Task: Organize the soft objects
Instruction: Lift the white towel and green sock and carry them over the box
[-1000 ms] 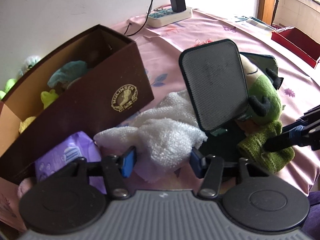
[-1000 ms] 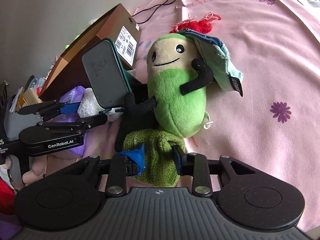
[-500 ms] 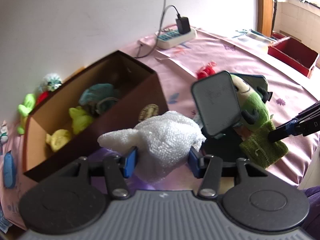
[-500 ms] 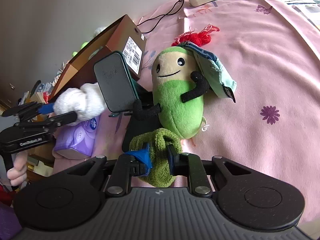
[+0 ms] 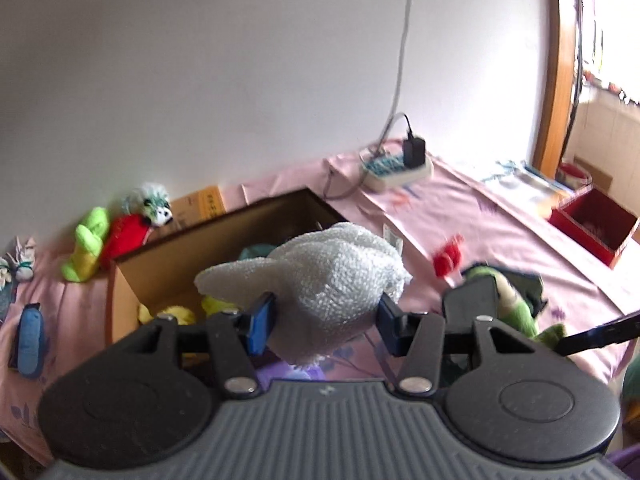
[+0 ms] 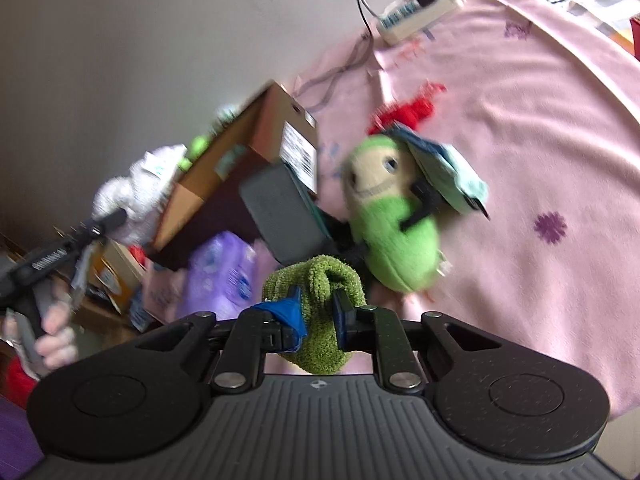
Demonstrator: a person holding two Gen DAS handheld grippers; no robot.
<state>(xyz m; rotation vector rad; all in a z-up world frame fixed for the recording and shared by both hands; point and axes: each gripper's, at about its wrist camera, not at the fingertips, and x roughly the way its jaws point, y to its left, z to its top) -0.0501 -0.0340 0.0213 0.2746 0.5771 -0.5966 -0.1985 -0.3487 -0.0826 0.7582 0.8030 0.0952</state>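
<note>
Left gripper (image 5: pixel 326 322): your jaws clamp the white towel (image 5: pixel 332 280), lifted above the brown box (image 5: pixel 160 256) | Right gripper (image 6: pixel 316 316): jaws pinch the green sock (image 6: pixel 316 300) near the counter's front edge | Risk: the towel's loose tail may snag the box rim; the sock's thin fold could slip out.

The left gripper (image 5: pixel 326 326) is carrying the white towel (image 5: pixel 320 280) upward: the towel, lying on the pink cloth a second ago, is now hanging clear of it in front of the open brown box (image 5: pixel 168 264). The right gripper (image 6: pixel 316 316), earlier straddling the green sock (image 6: pixel 316 300) with a gap, is now clamping it and lifting it off the pink cloth (image 6: pixel 520 128), away from the green plush toy (image 6: pixel 396 236).
</note>
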